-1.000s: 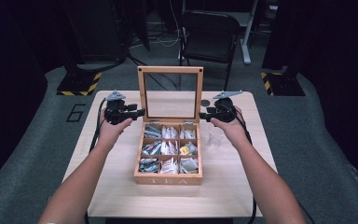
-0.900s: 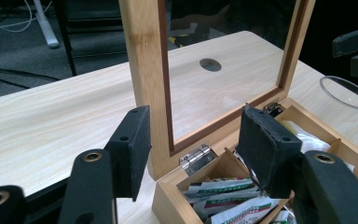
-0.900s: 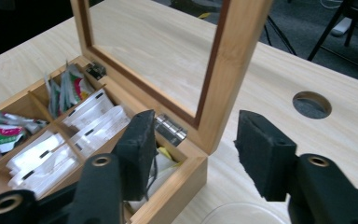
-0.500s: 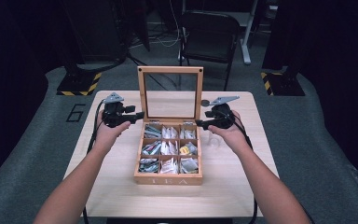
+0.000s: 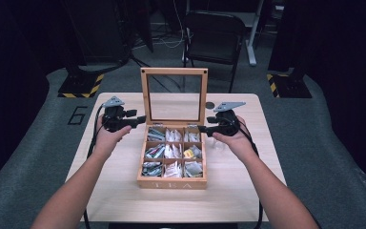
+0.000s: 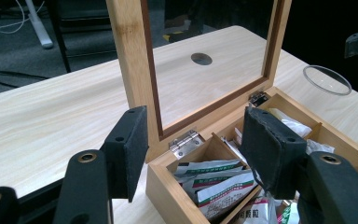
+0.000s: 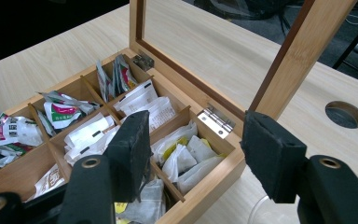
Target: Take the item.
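Both forearms reach in from the near edge of the light wooden desk [image 5: 124,191], one on each side of an open wooden tea box [image 5: 174,179]. The left hand-held gripper [image 5: 140,119] is held at the box's back left corner, pointing inward toward the hinge line; in the left gripper view its jaws stand apart and released, with the lid's left post and the box's corner seen between them, touching neither. The one box sits at the desk's middle, its glass-paned lid [image 5: 174,95] standing upright on two metal hinges [image 6: 186,140]. Inside are nine compartments in three rows of three, each holding tea packets [image 7: 60,114], too jumbled to count. The right hand-held gripper [image 5: 202,128] is held at the back right corner, pointing inward as well; in the right gripper view its jaws are also spread and grasp nothing, framing that corner and a hinge. One round hole [image 7: 345,114] lies in the desk behind the box.
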`<state>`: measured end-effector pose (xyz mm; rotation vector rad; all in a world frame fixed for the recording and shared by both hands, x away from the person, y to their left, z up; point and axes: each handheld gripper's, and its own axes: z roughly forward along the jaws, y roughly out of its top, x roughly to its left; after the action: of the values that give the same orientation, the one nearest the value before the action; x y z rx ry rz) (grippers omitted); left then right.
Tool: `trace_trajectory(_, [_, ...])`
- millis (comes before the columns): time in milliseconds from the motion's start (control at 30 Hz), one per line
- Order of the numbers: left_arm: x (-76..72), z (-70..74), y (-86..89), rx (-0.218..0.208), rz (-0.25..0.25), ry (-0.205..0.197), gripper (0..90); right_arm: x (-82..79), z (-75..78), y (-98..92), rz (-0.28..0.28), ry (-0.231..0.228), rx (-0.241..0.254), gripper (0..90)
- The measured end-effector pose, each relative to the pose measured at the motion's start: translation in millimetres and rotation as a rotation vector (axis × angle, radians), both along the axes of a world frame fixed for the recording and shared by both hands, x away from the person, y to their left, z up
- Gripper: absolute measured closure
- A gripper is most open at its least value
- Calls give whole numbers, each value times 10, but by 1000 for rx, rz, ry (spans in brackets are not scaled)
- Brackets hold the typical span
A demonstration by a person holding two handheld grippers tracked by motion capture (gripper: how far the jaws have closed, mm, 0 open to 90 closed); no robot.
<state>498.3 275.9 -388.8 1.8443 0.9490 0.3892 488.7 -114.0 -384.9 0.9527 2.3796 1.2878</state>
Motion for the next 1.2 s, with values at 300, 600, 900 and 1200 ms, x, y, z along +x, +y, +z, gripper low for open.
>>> trace_trajectory(300, [-49, 1, 30, 1, 1, -7, 413, -134, -91, -11, 27, 3, -3, 471])
trace_trajectory(600, [-41, -6, 25, 1, -10, -3, 414, -249, -129, 0, 52, -7, -7, 464])
trace_trajectory(900, [-70, 12, 23, -1, -15, -9, 414, -360, -198, 8, 78, -21, -27, 470])
trace_trajectory(1200, [-72, 6, 8, 2, -20, -7, 414, -507, -283, 63, 117, -2, -20, 516])
